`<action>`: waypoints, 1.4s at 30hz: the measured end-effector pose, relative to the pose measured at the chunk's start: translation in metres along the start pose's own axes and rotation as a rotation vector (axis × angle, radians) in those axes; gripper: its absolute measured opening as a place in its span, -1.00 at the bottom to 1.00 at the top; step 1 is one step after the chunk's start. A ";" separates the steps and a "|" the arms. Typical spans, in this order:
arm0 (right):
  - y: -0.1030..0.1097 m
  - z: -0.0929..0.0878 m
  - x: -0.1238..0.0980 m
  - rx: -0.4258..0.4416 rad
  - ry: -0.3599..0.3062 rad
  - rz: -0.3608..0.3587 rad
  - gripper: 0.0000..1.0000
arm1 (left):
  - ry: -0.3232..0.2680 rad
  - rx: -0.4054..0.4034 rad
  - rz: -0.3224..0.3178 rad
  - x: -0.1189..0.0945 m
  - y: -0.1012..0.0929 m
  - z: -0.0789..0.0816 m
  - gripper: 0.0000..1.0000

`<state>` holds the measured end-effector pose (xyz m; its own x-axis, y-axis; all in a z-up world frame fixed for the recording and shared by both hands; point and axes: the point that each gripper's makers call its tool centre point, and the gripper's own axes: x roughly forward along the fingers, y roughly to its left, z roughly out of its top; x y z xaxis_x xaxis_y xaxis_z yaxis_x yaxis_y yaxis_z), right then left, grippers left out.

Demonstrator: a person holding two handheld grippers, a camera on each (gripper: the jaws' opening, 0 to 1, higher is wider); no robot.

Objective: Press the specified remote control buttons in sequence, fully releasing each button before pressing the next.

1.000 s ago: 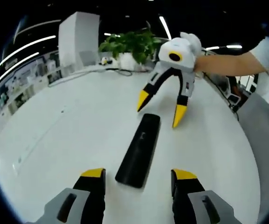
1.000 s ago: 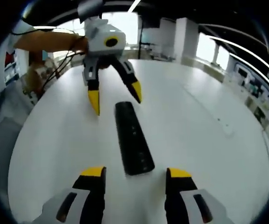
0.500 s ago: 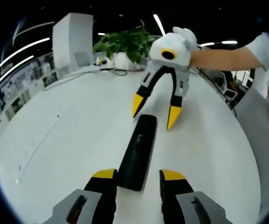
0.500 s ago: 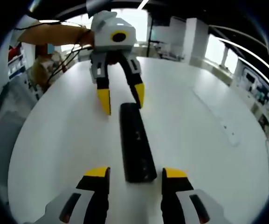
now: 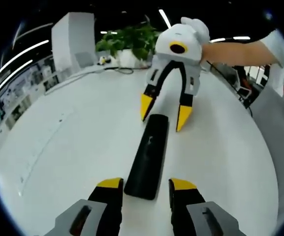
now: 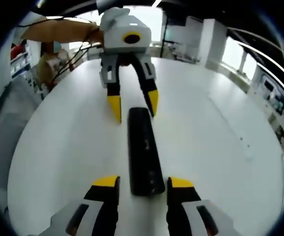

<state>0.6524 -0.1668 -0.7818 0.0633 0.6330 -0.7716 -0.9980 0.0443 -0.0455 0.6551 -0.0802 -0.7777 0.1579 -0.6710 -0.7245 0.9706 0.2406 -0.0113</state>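
Observation:
A long black remote control (image 5: 149,155) lies flat on the round white table (image 5: 73,142), lengthwise between the two grippers. My left gripper (image 5: 146,186) is open, its yellow-tipped jaws narrowed to either side of the remote's near end with small gaps. Facing it, my right gripper (image 5: 165,112) straddles the far end with its tips low by the table. In the right gripper view the same remote (image 6: 144,150) runs from my right gripper (image 6: 142,183), open and narrow around its near end, to my left gripper (image 6: 134,105) at the other end.
A person's bare arm (image 5: 240,51) holds the right gripper. A potted plant (image 5: 127,44), a white pillar (image 5: 73,37) and cables (image 5: 117,70) stand at the table's far side. The table edge (image 5: 267,142) curves along the right, beside a grey chair.
Both grippers have narrowed their jaws and moved in toward the remote's ends. The right gripper's tips have dropped closer to the far end. The remote lies where it was.

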 end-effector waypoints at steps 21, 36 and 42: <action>-0.003 0.001 0.001 -0.046 0.043 0.000 -0.59 | 0.047 0.077 0.005 0.001 0.001 0.001 -0.49; 0.010 0.005 -0.002 -0.086 0.041 -0.033 -0.62 | 0.082 0.100 0.015 -0.003 -0.012 -0.001 -0.52; 0.023 0.008 -0.010 -0.091 0.030 -0.042 -0.62 | 0.068 0.088 0.027 -0.011 -0.026 0.003 -0.51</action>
<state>0.6292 -0.1658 -0.7700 0.1066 0.6083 -0.7865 -0.9909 -0.0005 -0.1347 0.6288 -0.0813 -0.7676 0.1740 -0.6153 -0.7688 0.9789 0.1928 0.0672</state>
